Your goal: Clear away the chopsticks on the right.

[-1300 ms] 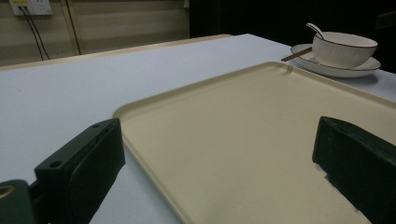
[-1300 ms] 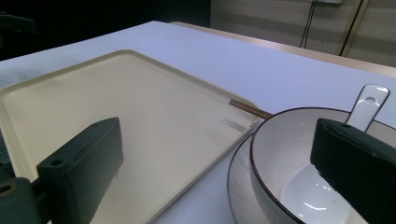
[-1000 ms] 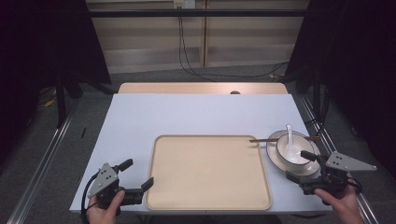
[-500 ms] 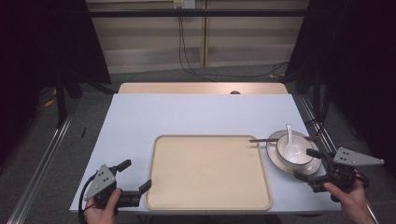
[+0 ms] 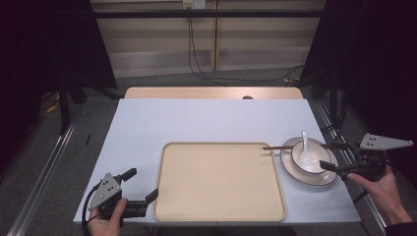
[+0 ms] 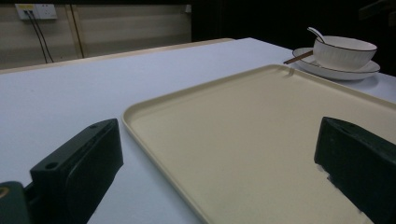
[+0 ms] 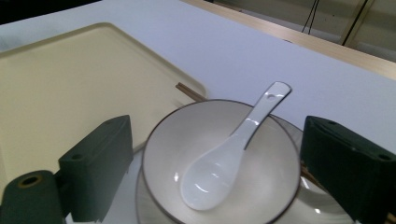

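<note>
My right gripper [image 5: 338,156] sits at the right edge of the table [image 5: 206,120], jaws spread wide and just now narrowing a little, one on either side of the white bowl [image 7: 219,161] without pressing it. The bowl stands on a white plate [image 5: 294,173], and a white spoon [image 7: 233,149] lies inside it, scoop down in the bottom, handle leaning out over the far rim. Brown chopsticks [image 5: 275,147] rest on the plate's edge, reaching toward the beige tray [image 5: 219,179] just beside it, which holds nothing. My left gripper [image 5: 142,186] rests at the tray's near left corner, jaws spread apart, gripping nothing
</note>
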Demonstrator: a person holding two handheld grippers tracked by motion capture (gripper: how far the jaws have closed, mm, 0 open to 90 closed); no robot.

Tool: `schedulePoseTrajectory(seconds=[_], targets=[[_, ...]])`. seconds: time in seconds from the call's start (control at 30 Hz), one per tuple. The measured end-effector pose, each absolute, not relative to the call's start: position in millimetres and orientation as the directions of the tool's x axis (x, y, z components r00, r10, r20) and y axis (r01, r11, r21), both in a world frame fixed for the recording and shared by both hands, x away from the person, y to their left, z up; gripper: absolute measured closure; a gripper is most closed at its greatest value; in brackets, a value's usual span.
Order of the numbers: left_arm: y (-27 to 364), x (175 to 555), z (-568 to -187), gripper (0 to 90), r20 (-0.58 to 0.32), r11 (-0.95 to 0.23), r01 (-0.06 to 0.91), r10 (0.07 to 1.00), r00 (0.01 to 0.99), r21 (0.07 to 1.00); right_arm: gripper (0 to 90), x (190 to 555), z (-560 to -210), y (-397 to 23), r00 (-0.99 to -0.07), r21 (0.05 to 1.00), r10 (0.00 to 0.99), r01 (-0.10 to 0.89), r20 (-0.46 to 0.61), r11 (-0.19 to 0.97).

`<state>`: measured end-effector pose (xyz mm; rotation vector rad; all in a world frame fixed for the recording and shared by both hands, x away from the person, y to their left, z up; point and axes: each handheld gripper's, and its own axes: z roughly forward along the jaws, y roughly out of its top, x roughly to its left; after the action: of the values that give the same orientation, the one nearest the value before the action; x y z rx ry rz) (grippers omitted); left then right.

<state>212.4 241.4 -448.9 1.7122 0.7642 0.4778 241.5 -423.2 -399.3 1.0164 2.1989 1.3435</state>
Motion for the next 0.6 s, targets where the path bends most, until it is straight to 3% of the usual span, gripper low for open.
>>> schedulePoseTrajectory(seconds=[0.37, 0.6], targets=[[241, 214, -449, 1.1, -0.071, -0.149, 0.246, 0.706, 0.705, 0.958, 20.3, 284, -395, -457, -0.683, 0.824, 0.731, 0.42, 0.009, 0.381], [241, 214, -450, 1.1, -0.063, -0.161, 0.246, 0.707, 0.705, 0.956, 18.0, 322, -411, -472, -0.616, 0.733, 0.787, 0.525, -0.021, 0.431]])
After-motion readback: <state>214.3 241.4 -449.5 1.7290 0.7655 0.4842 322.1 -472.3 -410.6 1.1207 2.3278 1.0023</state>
